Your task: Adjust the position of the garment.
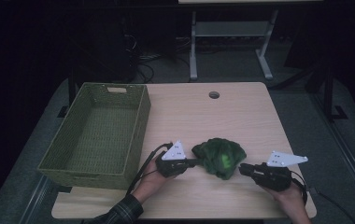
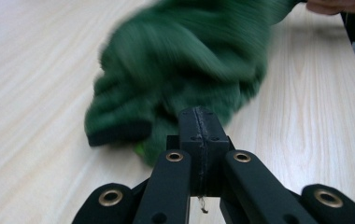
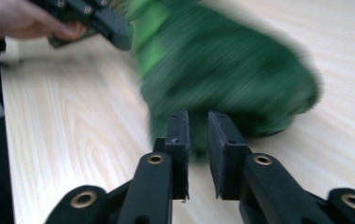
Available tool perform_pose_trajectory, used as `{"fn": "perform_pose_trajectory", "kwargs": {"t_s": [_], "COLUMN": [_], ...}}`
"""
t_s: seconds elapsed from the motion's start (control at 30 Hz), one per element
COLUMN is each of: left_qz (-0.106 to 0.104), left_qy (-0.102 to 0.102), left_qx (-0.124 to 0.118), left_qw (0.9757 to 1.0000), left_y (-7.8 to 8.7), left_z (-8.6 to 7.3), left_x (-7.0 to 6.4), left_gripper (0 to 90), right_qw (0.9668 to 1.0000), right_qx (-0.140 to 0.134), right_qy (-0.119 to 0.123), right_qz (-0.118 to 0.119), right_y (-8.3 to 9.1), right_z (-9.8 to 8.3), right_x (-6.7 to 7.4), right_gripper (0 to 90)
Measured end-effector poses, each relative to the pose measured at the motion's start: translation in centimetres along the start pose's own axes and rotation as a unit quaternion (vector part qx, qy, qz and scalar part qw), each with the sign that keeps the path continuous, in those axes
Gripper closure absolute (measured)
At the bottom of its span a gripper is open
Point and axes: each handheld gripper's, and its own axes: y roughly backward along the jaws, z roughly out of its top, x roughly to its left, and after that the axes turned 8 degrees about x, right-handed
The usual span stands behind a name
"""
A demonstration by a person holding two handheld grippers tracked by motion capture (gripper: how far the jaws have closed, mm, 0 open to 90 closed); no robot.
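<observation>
A crumpled dark green cloth [image 1: 220,156] lies on the wooden table [image 1: 241,112], near its front edge. My left gripper [image 1: 195,162] is at the cloth's left side. In the left gripper view its jaws [image 2: 198,116] are pressed together, their tips against the blurred cloth [image 2: 185,70]; no fabric shows in the seam between them. My right gripper [image 1: 241,169] is just right of the cloth. Its jaws [image 3: 198,121] stand a narrow gap apart with nothing between them, and the cloth [image 3: 231,79] sits just beyond the tips. The left gripper [image 3: 115,30] touches the cloth's far side there.
A woven green basket [image 1: 87,175] with nothing in it stands at the table's left side. A round cable hole [image 1: 214,94] sits near the far edge. Beyond the table are a desk frame [image 1: 193,51] and cables on the floor.
</observation>
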Motion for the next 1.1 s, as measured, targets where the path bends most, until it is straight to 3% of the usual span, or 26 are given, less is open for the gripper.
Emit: {"fn": "perform_pose_trajectory", "kwargs": {"t_s": [0.17, 0.37, 0.43, 0.57, 0.63, 0.73, 0.87, 1.1], "left_qz": [0.003, 0.02, 0.035, 0.044, 0.042, 0.035, 0.027, 0.013], "left_qy": [0.004, 0.003, -0.004, 0.02, 0.043, 0.06, 0.067, 0.078], "left_qx": [-0.009, -0.027, -0.036, -0.043, -0.038, -0.036, -0.038, -0.012], "left_qw": [0.9999, 0.9994, 0.9987, 0.9979, 0.9975, 0.9969, 0.9966, 0.9968], "left_y": [0.4, 1.1, 1.3, 1.3, 1.0, 0.4, -0.4, -1.9], "left_z": [0.3, 2.0, 2.8, 4.3, 4.9, 5.6, 6.5, 6.6], "left_x": [-0.1, 0.6, 1.1, 2.7, 3.8, 5.0, 5.6, 5.8], "left_gripper": [88.7, 74.4, 70.0, 61.9, 58.4, 53.3, 48.5, 47.4], "right_qw": [0.9999, 0.9996, 0.9994, 0.998, 0.997, 0.9961, 0.9953, 0.9926], "right_qx": [0.002, -0.017, -0.019, -0.028, -0.033, -0.029, -0.028, -0.006], "right_qy": [0.002, -0.014, -0.017, -0.044, -0.059, -0.075, -0.089, -0.12], "right_qz": [-0.011, -0.019, -0.024, -0.036, -0.038, -0.037, -0.027, -0.013], "right_y": [0.6, 1.1, 1.2, 1.3, 1.3, 0.9, 0.1, -1.0], "right_z": [-0.5, 0.4, 1.1, 2.5, 3.2, 4.1, 4.8, 4.8], "right_x": [0.3, -0.6, -1.0, -2.7, -3.6, -4.7, -5.5, -6.3], "right_gripper": [74.4, 72.0, 70.0, 67.0, 65.9, 64.0, 60.4, 57.9]}}
